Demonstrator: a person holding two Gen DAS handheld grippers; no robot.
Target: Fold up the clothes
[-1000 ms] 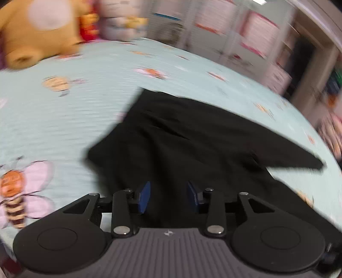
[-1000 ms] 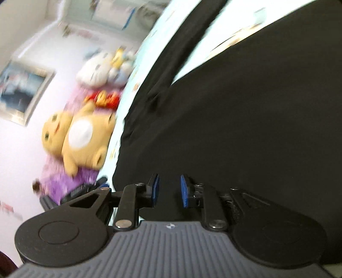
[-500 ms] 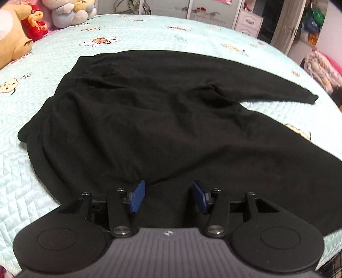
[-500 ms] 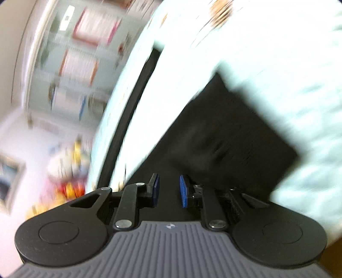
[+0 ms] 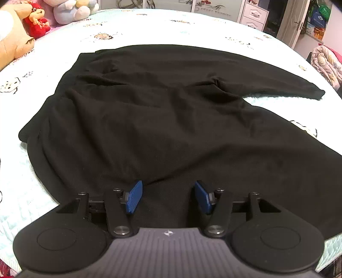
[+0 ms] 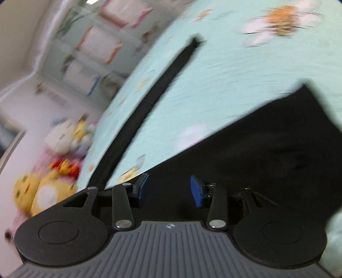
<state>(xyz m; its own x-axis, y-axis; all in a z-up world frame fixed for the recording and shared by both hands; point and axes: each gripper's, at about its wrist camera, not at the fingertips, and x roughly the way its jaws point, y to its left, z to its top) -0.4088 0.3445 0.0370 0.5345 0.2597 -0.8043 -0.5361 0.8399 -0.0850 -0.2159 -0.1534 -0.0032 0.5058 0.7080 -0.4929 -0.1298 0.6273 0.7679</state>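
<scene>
A black long-sleeved top (image 5: 162, 111) lies spread on the light blue bedspread (image 5: 192, 27), one sleeve (image 5: 277, 83) stretched to the right. My left gripper (image 5: 168, 197) is open and empty, hovering over the top's near hem. In the tilted, blurred right wrist view my right gripper (image 6: 168, 190) is open and empty over a corner of the black top (image 6: 267, 154). The sleeve (image 6: 149, 100) runs away as a thin black strip there.
Plush toys (image 5: 25, 27) sit at the bed's far left; they also show in the right wrist view (image 6: 49, 171). White drawers and a door (image 5: 277, 19) stand beyond the bed. A folded quilt (image 5: 327, 62) lies at the far right.
Both grippers have opened wider. The left view has steadied over the hem. The right gripper has swung along the top towards its corner near the sleeve side.
</scene>
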